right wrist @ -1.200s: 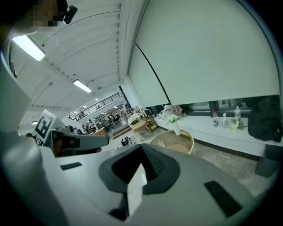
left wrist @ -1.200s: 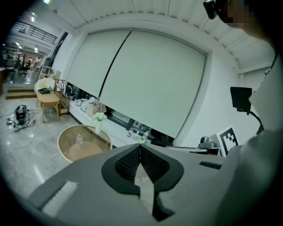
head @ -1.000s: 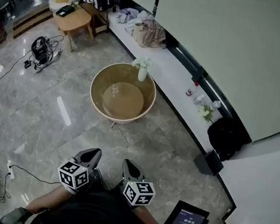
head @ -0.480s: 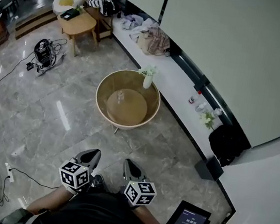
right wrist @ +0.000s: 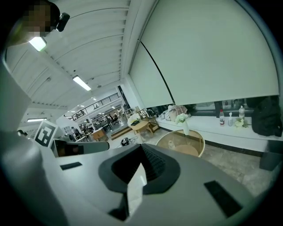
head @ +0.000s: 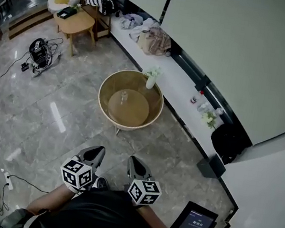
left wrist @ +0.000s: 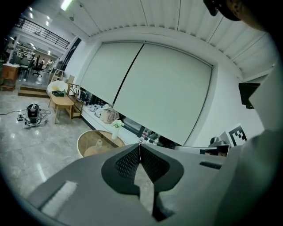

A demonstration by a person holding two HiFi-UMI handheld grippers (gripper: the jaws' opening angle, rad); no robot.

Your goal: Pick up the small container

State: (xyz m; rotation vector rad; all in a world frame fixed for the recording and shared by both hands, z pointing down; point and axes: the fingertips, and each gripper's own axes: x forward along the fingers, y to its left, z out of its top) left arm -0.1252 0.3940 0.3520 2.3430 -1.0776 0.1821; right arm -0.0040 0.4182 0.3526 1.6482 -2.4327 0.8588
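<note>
The small container (head: 124, 95) is a little clear bottle that stands upright on the inner shelf of a round wooden table (head: 106, 82), far ahead of both grippers. It shows too in the left gripper view (left wrist: 98, 143) and the right gripper view (right wrist: 170, 144). My left gripper (head: 93, 154) and right gripper (head: 135, 163) are held side by side close to my body, low in the head view. Both point toward the table. Each pair of jaws is shut, tips together, with nothing between them (left wrist: 139, 145) (right wrist: 141, 149).
A white vase with flowers (head: 151, 79) stands on the table's far rim. Behind it runs a long white ledge (head: 176, 81) with clothes, bottles and a black bag (head: 228, 139). A wooden side table (head: 76, 21), floor cables (head: 37, 52) and a tablet (head: 195, 221) surround the marble floor.
The view has shifted a little, and the round table now sits slightly to the right. Both grippers stay shut and have risen slightly in the head view.
</note>
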